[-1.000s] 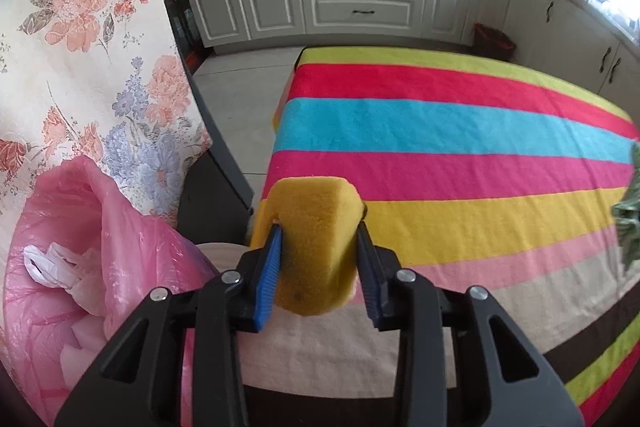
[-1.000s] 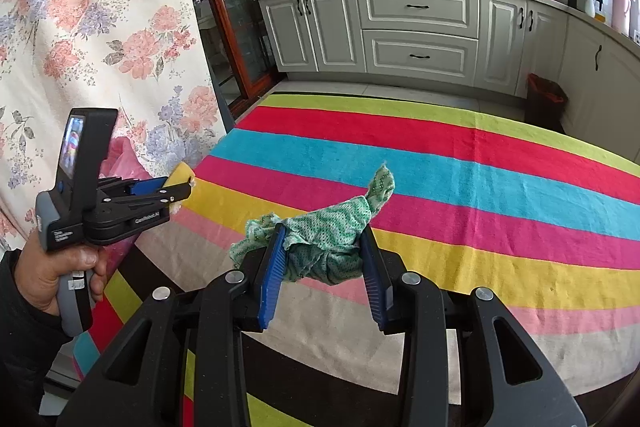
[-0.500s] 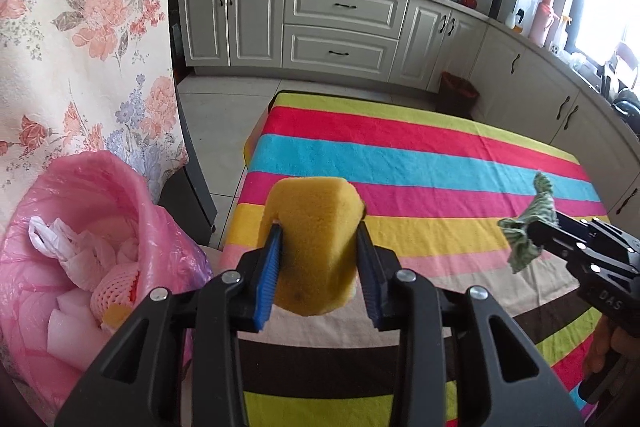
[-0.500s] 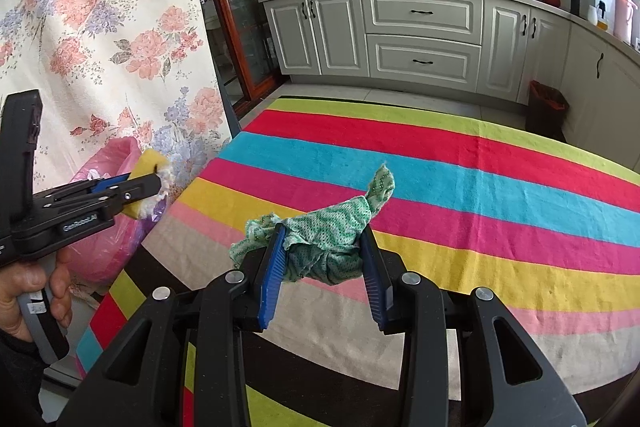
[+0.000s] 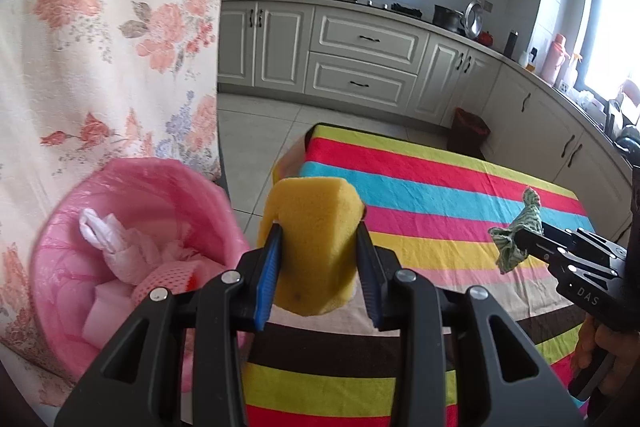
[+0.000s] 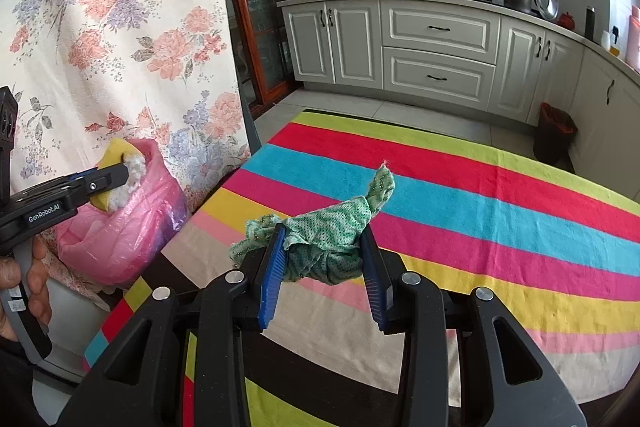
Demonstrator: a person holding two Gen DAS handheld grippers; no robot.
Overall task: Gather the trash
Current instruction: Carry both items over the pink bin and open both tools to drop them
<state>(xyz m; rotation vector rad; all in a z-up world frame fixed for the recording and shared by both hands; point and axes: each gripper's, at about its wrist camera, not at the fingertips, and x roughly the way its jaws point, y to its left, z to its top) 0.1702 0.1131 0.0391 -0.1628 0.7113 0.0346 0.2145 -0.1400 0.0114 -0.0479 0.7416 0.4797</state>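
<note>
Left gripper (image 5: 320, 267) clamps the yellow sponge (image 5: 316, 243) at frame centre; right gripper (image 6: 324, 263) clamps the green cloth (image 6: 324, 239) likewise.

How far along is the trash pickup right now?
Done: the pink bag already holds tissue and foam scraps. In hand: the left gripper is shut on a yellow sponge near the bag; the right gripper is shut on a green rag. Left: dropping both in.

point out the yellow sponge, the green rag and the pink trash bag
yellow sponge (image 5: 316, 223): left wrist view, front face above the blue pads
green rag (image 6: 332, 227): right wrist view, bunched middle
pink trash bag (image 5: 160, 183): left wrist view, far rim of its opening
</note>
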